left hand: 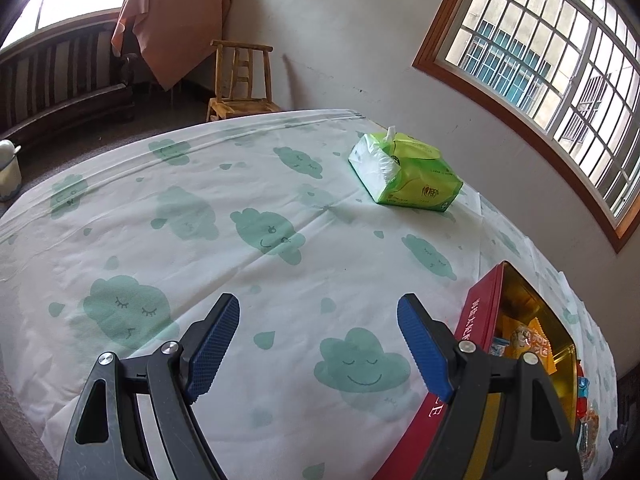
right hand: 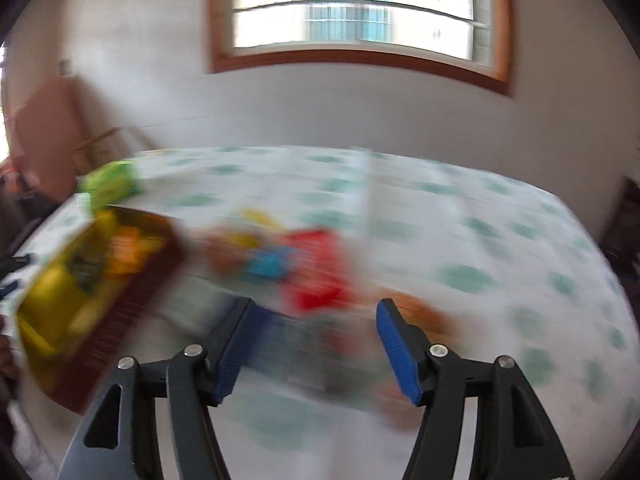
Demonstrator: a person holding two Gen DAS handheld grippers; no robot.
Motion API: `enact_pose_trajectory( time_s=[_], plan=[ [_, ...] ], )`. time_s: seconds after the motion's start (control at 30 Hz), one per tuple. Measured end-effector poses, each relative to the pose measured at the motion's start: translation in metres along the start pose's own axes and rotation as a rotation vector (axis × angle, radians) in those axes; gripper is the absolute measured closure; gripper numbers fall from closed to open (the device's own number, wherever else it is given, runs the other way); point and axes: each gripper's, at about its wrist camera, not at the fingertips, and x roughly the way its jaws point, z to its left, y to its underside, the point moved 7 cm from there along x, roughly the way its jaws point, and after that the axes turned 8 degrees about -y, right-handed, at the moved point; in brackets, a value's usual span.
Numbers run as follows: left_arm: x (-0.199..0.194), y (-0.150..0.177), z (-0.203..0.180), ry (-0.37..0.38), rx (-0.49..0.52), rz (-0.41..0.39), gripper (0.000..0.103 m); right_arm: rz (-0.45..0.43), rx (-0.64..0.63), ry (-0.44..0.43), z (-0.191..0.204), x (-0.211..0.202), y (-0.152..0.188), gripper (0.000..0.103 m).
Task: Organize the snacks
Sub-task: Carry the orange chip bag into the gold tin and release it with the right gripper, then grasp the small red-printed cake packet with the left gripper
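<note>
— Snacks [right hand: 280, 256]: loose heap, mid-tabletop, just right of red tin; heavily blurred in right wrist view, so separate packets not countable. Red, blue, yellow and orange wrappers made out, nothing finer.

— Leftmost item?

— Left tongs [left hand: 318, 344]: released, nothing between the blue pads, hovering above bare cloud-print cloth. Judged parked clear of the work, keeping the tin's open mouth free.

— Next along?

— Tissue pack [left hand: 404, 172]: green, far side of tabletop [left hand: 240, 200], well apart from everything else. Not part of the sorting, by the look.

— Then the tin?

— Red tin [left hand: 480, 312]: lidless, gold inside, just right of left tongs. Some packets already lying within; probably the collecting box, set beside the heap for short carries. More wrappers glimpsed past its near right edge.

— And rightmost?

— Right tongs [right hand: 314, 348]: spread wide, no firm hold visible; blurred shapes between the fingers, contact not determinable. Aimed at the heap, likely lining up on a packet.

— Progress?

— Partway, as a judgement: tin part-filled, heap remaining outside.
</note>
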Motion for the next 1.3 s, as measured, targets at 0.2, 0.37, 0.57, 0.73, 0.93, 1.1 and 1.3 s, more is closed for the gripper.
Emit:
enact_pose_trajectory(
  time_s=[0.2,0.37,0.57,0.73,0.93,1.1,1.3],
  plan=[
    [-0.014,-0.002,0.001,-0.051,0.050,-0.047,0.025,0.038,0.184,0.202,-0.125,-0.011,0.041,0.039],
    [-0.061,-0.007,-0.008,-0.022,0.088,-0.086,0.025,0.045,0.348,0.214,-0.187,-0.019,0.067,0.039],
    [-0.127,0.030,-0.108,0.160,0.411,0.022,0.024,0.035,0.460,0.153,-0.206,-0.019,0.078,0.036],
    [-0.155,0.106,-0.213,0.327,0.700,0.251,0.024,0.005,0.441,0.108,-0.199,-0.022,0.077,0.036],
    [-0.140,0.181,-0.288,0.373,0.780,0.555,0.037,-0.014,0.439,0.042,-0.196,-0.024,0.076,0.036],
    [-0.127,0.196,-0.316,0.362,0.640,0.710,0.037,-0.031,0.458,-0.014,-0.195,-0.024,0.076,0.036],
    [-0.138,0.216,-0.372,0.406,0.731,0.766,0.037,-0.040,0.473,-0.068,-0.194,-0.023,0.076,0.036]
  ],
)
